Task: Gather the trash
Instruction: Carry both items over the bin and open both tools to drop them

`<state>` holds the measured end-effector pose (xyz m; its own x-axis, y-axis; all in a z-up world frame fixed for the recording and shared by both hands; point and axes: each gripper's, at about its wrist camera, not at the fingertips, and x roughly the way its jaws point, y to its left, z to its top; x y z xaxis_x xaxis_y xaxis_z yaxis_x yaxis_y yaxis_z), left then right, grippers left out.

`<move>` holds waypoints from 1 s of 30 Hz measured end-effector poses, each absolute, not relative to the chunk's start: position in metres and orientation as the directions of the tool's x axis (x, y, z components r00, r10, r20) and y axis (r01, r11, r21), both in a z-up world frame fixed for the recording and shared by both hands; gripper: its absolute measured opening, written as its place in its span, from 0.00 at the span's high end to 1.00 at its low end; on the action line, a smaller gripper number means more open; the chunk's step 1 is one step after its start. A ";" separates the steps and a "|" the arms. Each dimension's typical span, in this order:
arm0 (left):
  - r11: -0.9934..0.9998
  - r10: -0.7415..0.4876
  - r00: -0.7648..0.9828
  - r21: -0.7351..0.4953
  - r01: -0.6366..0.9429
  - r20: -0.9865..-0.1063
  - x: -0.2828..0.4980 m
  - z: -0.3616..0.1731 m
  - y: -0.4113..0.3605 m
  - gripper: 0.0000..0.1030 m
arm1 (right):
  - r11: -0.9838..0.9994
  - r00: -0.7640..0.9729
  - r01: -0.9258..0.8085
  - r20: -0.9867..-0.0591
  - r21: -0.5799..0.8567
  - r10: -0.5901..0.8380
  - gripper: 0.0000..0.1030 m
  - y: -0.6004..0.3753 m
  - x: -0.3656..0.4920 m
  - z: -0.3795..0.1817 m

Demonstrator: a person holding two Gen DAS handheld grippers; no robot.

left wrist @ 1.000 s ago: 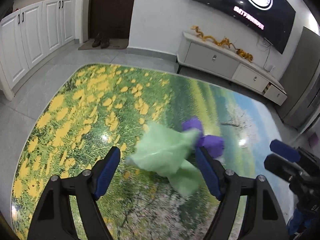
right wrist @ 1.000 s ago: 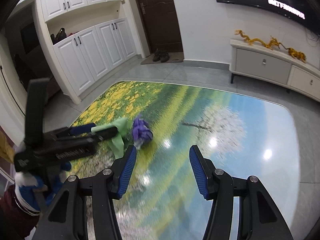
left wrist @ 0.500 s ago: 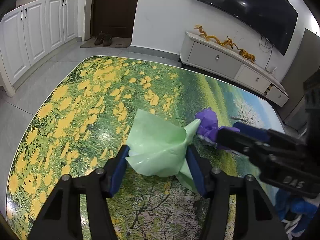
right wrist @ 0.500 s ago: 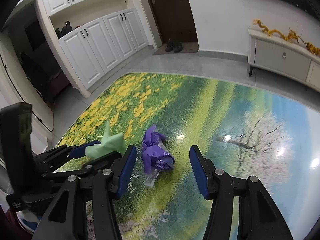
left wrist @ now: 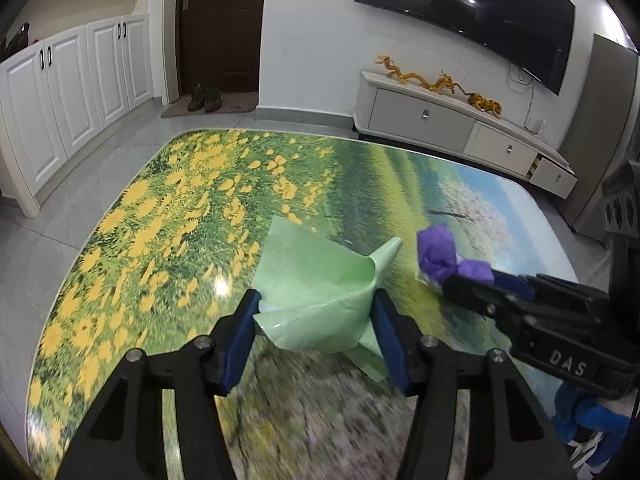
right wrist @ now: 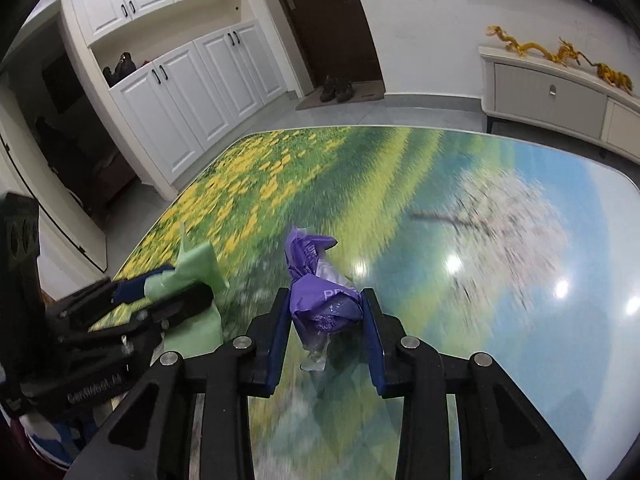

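1. The desk [left wrist: 168, 208], printed with a field of yellow flowers and a blossoming tree, fills both views; its near part is smeared with motion blur, more so than half a second ago.
2. The left gripper [left wrist: 316, 312] pinches the green paper [left wrist: 316, 292] between its blue fingers [left wrist: 240, 336]. It was already closed on the sheet half a second ago; a second ago the fingers stood spread around it. Whether the sheet's lower fold touches the desk is hard to tell.
3. The right gripper [right wrist: 325, 312] has closed since half a second ago: its fingers [right wrist: 278, 332], then spread with the purple wrapper [right wrist: 320, 296] lying between them, now press against both sides of it.
4. The wrapper's clear tail hangs below the fingers, blurred; its printed lettering cannot be read. In the left wrist view the wrapper [left wrist: 440, 256] is partly covered by the right gripper [left wrist: 472, 280].
5. The left gripper [right wrist: 176, 284] shows in the right wrist view, cut off at the frame edge.
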<state>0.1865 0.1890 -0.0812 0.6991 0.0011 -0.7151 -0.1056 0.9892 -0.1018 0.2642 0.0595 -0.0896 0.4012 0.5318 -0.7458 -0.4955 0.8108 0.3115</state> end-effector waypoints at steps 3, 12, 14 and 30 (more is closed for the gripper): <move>0.993 0.002 0.713 -0.085 -0.086 -0.702 0.165 -0.073 0.174 0.48 | 0.819 0.417 -0.482 -0.740 0.312 0.527 0.67 0.038 0.236 -0.081; 0.999 -0.013 0.741 -0.035 -0.014 -0.672 0.093 -0.054 0.111 0.48 | 0.857 0.478 -0.428 -0.734 0.286 0.483 0.67 -0.034 0.141 -0.055; 1.000 -0.015 0.745 -0.021 0.002 -0.667 0.079 -0.053 0.098 0.48 | 0.867 0.490 -0.411 -0.733 0.283 0.472 0.67 -0.048 0.125 -0.052; 0.988 -0.087 0.758 0.044 0.151 -0.646 0.006 -0.034 -0.002 0.48 | 0.942 0.608 -0.219 -0.719 0.255 0.336 0.67 -0.159 0.016 -0.035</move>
<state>0.0064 -0.0022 -0.0341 0.7580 -0.0874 -0.6464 0.1513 0.9875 0.0439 0.0163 -0.1593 -0.0353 0.6083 0.3362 -0.7190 -0.2190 0.9418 0.2551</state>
